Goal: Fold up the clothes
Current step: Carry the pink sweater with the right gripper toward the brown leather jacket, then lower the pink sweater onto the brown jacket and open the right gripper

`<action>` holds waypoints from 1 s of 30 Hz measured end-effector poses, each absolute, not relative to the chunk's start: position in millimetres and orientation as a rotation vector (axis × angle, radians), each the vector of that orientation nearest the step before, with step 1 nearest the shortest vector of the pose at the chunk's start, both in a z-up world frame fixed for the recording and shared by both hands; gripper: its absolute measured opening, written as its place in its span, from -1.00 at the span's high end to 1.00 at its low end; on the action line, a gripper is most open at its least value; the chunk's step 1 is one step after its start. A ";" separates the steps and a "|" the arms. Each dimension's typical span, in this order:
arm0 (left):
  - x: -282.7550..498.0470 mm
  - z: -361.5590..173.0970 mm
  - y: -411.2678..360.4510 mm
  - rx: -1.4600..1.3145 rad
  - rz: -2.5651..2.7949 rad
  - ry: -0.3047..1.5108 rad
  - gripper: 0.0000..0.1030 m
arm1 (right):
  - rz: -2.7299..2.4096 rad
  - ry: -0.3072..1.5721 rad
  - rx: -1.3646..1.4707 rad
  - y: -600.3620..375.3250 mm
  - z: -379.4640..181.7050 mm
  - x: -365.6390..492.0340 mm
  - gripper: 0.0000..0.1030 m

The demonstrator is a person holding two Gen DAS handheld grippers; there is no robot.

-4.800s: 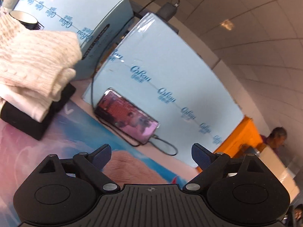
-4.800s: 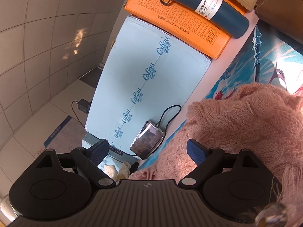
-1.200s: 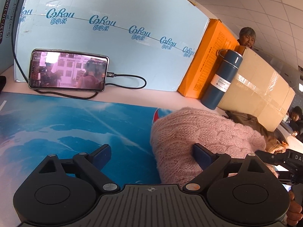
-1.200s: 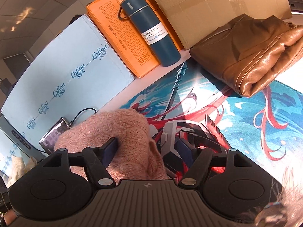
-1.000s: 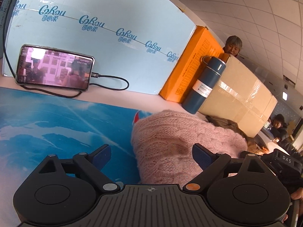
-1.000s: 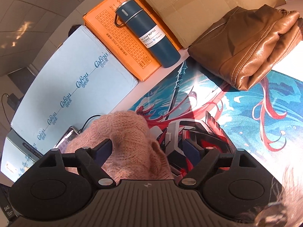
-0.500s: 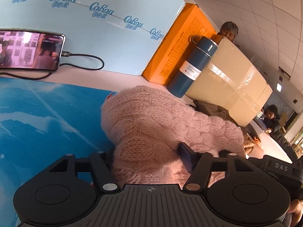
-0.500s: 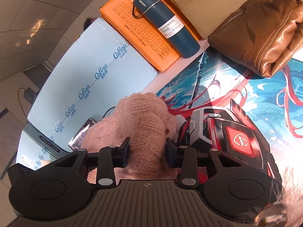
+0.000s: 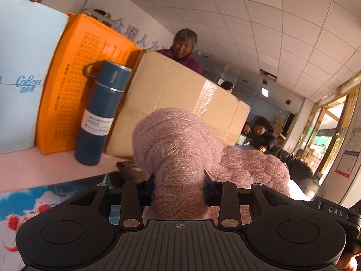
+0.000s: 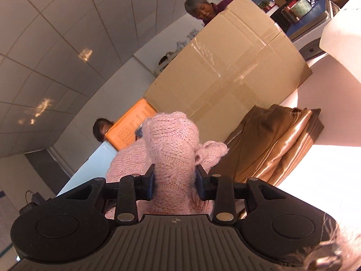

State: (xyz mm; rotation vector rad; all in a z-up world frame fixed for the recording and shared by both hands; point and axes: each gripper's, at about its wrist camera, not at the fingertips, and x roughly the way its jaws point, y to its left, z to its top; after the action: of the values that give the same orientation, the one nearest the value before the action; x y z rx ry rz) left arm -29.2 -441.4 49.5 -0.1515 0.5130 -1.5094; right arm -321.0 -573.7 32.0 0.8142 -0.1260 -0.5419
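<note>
A pink knitted sweater (image 9: 176,144) bulges up between the fingers of my left gripper (image 9: 179,192), which is shut on a thick fold of it. More of the knit trails off to the right toward the other gripper's body. In the right wrist view the same pink sweater (image 10: 171,144) is bunched and lifted, and my right gripper (image 10: 174,184) is shut on it too. Both views tilt upward, so the printed mat (image 9: 45,201) shows only at the lower left of the left wrist view.
A dark blue vacuum bottle (image 9: 101,115) stands by an orange box (image 9: 74,85), a light blue box (image 9: 20,72) and a large cardboard box (image 10: 225,76). A folded brown leather jacket (image 10: 275,144) lies on the right. People (image 9: 182,47) sit behind the boxes.
Both grippers went from open beside the sweater to shut on it, then rose with it. The views swung up from the mat and phone toward boxes and ceiling.
</note>
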 end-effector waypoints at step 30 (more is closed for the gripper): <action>1.2 -15.0 -550.2 0.027 -1.298 0.677 -0.82 | -0.924 0.041 0.738 -678.1 -34.4 -277.2 -0.19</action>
State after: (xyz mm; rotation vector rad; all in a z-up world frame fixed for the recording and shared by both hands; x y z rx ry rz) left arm 1.2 -550.2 -15.0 0.0273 0.6773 -1.2980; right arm -277.2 -678.1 -34.4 0.7377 0.0408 -0.9242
